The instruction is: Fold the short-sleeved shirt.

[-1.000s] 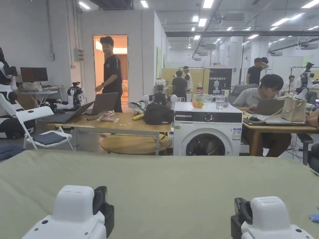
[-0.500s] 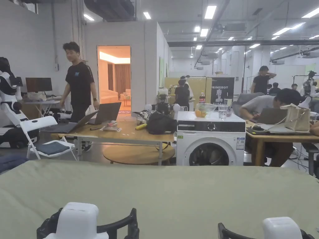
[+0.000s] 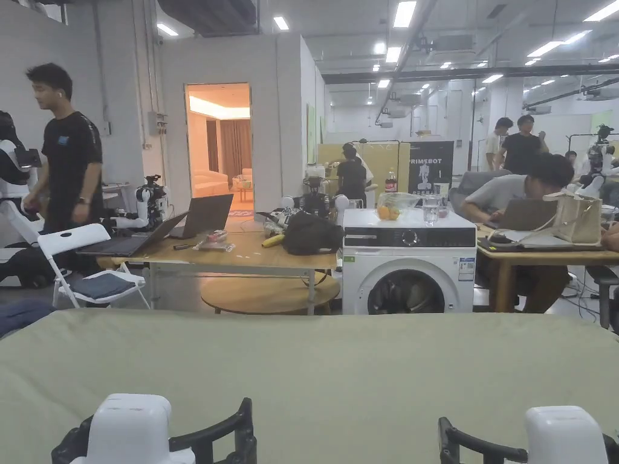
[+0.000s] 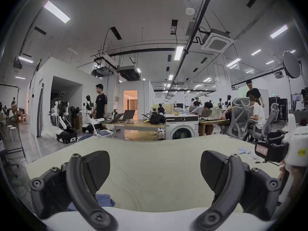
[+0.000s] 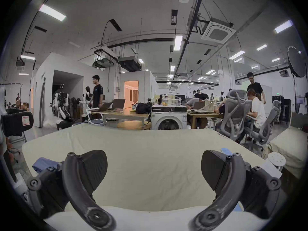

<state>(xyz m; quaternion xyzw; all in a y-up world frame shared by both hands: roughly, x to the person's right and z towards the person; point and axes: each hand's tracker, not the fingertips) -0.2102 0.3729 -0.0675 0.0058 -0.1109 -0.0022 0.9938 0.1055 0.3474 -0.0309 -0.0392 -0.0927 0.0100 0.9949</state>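
A green sheet covers the table [image 3: 314, 362] in front of me. Blue cloth [image 4: 104, 200] lies low by the left jaw in the left gripper view. In the right gripper view the blue cloth [image 5: 43, 163] is bunched at the table's near left corner, partly hidden behind a jaw. I cannot tell whether it is the shirt. My left gripper [image 3: 154, 426] is at the table's near edge, open, its jaws spread over bare sheet [image 4: 155, 168]. My right gripper [image 3: 529, 432] hovers at the near right, open too, with nothing between its jaws [image 5: 154, 166].
Small blue-and-white items [image 4: 244, 150] lie near the table's right edge. Beyond the far edge stand a washing machine [image 3: 408, 260], wooden tables, a white folding chair [image 3: 90, 266] and office chairs. A person [image 3: 66, 163] walks at the far left; others sit at the right.
Both grippers have turned from on edge to level, and their jaws now spread wide. The person in black has walked from the doorway to the far left.
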